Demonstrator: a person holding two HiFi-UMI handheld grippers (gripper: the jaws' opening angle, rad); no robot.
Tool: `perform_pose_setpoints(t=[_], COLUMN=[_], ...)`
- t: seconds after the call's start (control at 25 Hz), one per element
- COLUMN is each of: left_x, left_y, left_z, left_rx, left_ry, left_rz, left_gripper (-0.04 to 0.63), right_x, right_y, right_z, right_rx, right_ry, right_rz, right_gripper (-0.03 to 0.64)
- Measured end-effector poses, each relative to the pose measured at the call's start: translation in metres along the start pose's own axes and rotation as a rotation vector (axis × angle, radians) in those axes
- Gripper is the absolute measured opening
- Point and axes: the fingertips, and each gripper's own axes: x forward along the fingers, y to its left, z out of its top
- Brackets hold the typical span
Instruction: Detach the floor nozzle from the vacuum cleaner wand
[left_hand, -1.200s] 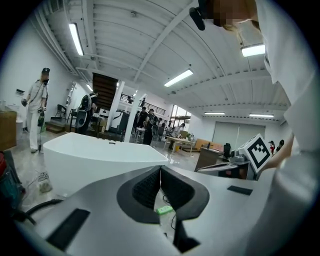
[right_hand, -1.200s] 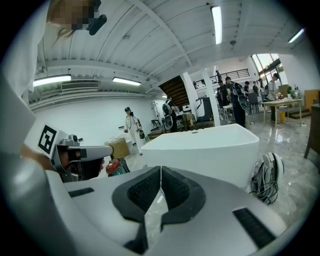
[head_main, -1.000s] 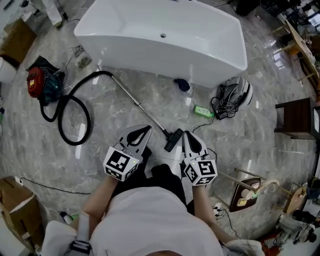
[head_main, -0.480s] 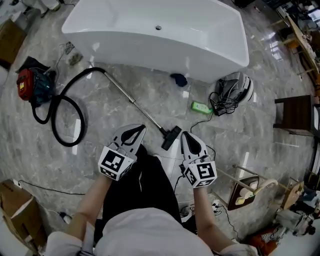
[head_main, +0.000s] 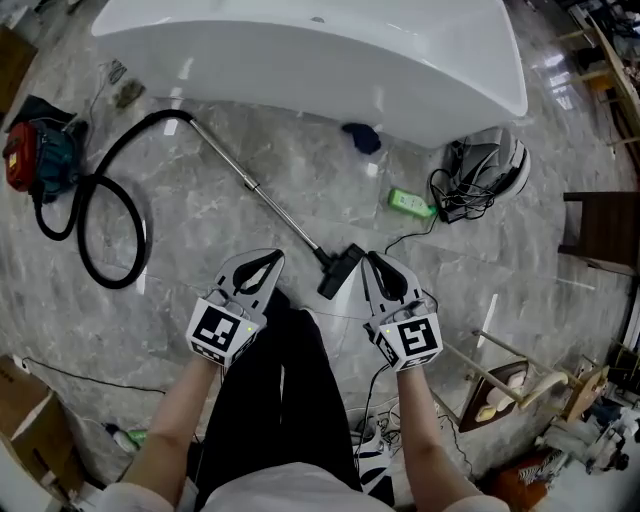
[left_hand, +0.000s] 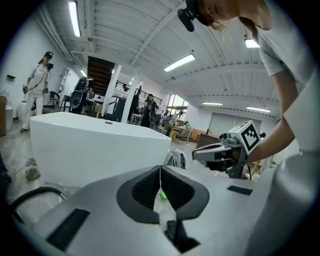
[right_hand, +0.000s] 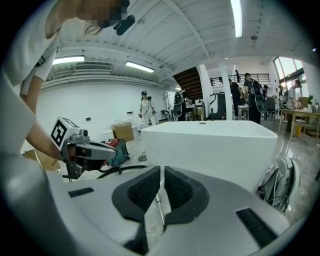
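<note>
The black floor nozzle (head_main: 340, 270) lies on the marble floor, joined to the silver wand (head_main: 250, 185). The wand runs up-left to a black hose (head_main: 95, 200) and a red and teal vacuum body (head_main: 30, 155). My left gripper (head_main: 270, 260) hovers left of the nozzle, shut and holding nothing. My right gripper (head_main: 373, 262) is just right of the nozzle, also shut and holding nothing. In the right gripper view the wand (right_hand: 159, 205) shows below the shut right gripper (right_hand: 161, 171), with the left gripper (right_hand: 85, 149) off to the left. In the left gripper view the left gripper (left_hand: 160, 172) is shut, and the right gripper (left_hand: 225, 152) shows to its right.
A large white bathtub (head_main: 310, 50) stands beyond the wand. A blue cloth (head_main: 362, 137), a green bottle (head_main: 410, 205) and a grey-white device with tangled cables (head_main: 485, 170) lie to the right. A dark chair (head_main: 605, 235) is at the far right, and people stand far off.
Both grippers have come down toward the floor on either side of the nozzle, and the head view has dropped with them. Both pairs of jaws stayed shut.
</note>
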Motion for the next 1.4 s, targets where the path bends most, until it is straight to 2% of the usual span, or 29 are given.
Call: perform_pose_setpoints(t=[0.44, 0.8, 0.96, 1.12, 1.4], left_x=[0.077, 0.147, 0.177, 0.209, 0.248], left_y=[0.063, 0.092, 0.101, 0.116, 0.109], left_z=[-0.138, -0.257, -0.312, -0.364, -0.417], left_rx=[0.098, 0.105, 0.135, 0.164, 0.273], left_ry=[0.055, 0.095, 0.114, 0.124, 0.173], left_rz=[-0.01, -0.047, -0.09, -0.12, -0.232], left_gripper=[0.009, 0.009, 0.009, 0.011, 0.011], right_x=[0.078, 0.132, 0.154, 0.173, 0.187], right_y=[-0.034, -0.071, -0.086, -0.1, -0.109], right_z=[-0.146, -0.27, -0.329, -0.383, -0.442], right_rx=[-0.042, -0.02, -0.022, -0.071, -0.097], right_ry=[0.0, 0.013, 0.046, 0.082, 0.136], right_rz=[0.034, 0.042, 0.059, 0.082, 0.072], right_gripper=[0.017, 0.017, 0.017, 0.018, 0.018])
